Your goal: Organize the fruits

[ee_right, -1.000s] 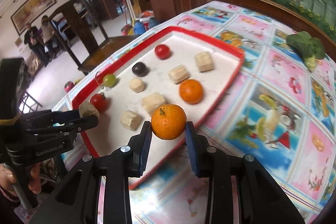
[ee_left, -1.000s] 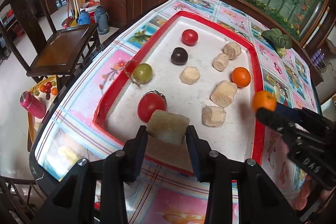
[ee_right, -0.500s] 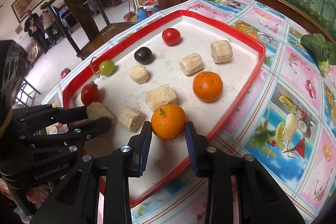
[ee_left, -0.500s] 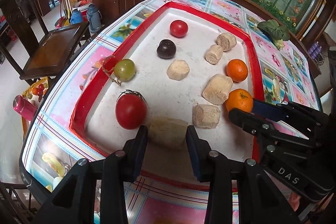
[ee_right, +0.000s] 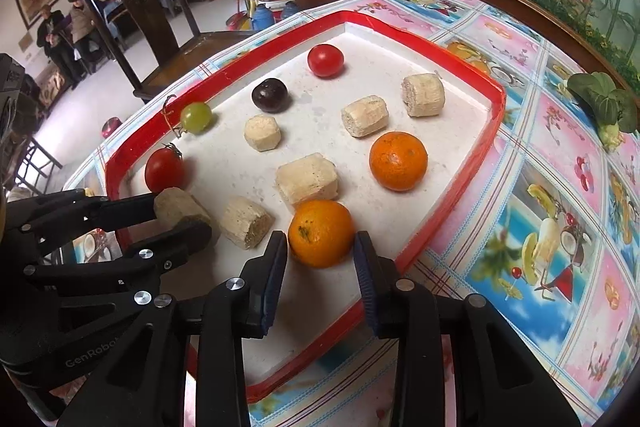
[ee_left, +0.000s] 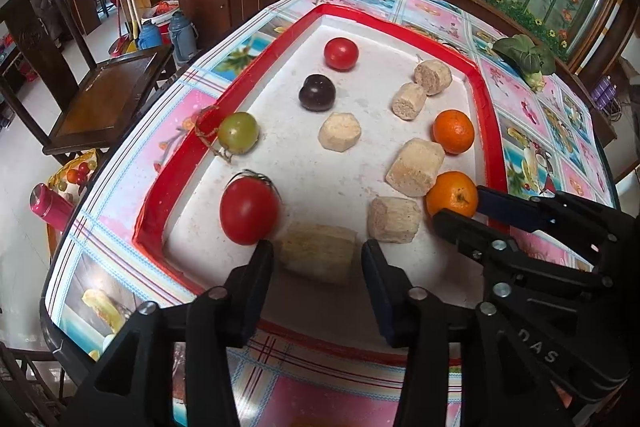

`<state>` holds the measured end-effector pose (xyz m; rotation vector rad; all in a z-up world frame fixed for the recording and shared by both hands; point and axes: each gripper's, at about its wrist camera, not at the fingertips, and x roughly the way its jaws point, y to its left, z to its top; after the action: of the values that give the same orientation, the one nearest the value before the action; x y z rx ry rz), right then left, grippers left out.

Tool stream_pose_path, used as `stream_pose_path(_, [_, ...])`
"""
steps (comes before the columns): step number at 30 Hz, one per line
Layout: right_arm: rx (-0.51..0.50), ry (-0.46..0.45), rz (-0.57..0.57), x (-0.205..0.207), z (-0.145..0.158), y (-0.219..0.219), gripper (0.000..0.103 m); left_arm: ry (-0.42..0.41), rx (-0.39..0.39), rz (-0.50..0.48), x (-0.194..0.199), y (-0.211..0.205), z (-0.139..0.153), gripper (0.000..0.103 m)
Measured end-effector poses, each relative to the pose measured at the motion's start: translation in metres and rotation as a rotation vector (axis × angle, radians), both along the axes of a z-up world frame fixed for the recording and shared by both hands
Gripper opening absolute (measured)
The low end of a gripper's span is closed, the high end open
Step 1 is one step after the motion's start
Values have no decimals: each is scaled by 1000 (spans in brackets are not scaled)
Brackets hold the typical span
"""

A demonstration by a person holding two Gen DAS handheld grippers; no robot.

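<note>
A red-rimmed white tray [ee_left: 486, 107] [ee_right: 452, 195] holds tomatoes, a green grape, a dark plum, oranges and several beige cylinder pieces. My left gripper [ee_left: 317, 259] is open around a beige piece [ee_left: 318, 257] that rests on the tray beside a red tomato [ee_left: 249, 209]; gaps show on both sides. My right gripper [ee_right: 321, 247] is open around an orange [ee_right: 321, 231] that sits on the tray near its right rim; it also shows in the left wrist view [ee_left: 452, 195]. A second orange [ee_right: 398, 161] lies just beyond.
A green vegetable [ee_left: 524, 57] [ee_right: 604, 103] lies on the patterned tablecloth right of the tray. A wooden chair [ee_left: 92, 99] stands left of the table, with flasks [ee_left: 182, 35] on the floor. A wooden counter runs behind.
Both grippers lowered their loads onto the tray and opened: the beige piece now rests beside the tomato, the orange sits near the right rim.
</note>
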<state>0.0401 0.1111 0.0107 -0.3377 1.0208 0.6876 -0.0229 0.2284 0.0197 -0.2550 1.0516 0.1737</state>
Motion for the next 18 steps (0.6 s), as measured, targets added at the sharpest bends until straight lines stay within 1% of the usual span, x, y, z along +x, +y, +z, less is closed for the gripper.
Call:
stream_pose_path(1, [0, -1, -2, -1, 1, 0, 33, -6, -1, -1, -1, 0, 1, 52])
stream_pose_path(3, [-4, -6, -8, -3, 3, -1, 35, -12, 21, 2, -3, -1, 3, 55])
stream_pose_path(8, [6, -12, -31, -8, 10, -7, 35, -41, 84, 12, -10, -3, 11, 70])
stream_pose_path(10, [15, -16, -43, -12, 14, -11, 35, -57, 107, 13, -13, -4, 15, 73])
stream_pose_path(11, [21, -17, -49, -14, 16, -13, 36, -65, 123, 13, -15, -6, 16, 75])
stream_pose_path(12, [24, -19, -53, -16, 18, -14, 40, -74, 138, 8, -16, -8, 18, 76])
stream_pose_path(15, [23, -35, -81, -22, 24, -22, 41, -97, 182, -1, -20, -14, 23, 80])
stream_pose_path(16, [28, -35, -86, -24, 26, -24, 41, -102, 189, -4, -21, -16, 25, 84])
stream_pose_path(18, [33, -42, -108, -28, 30, -32, 41, -117, 187, -5, -24, -17, 30, 86])
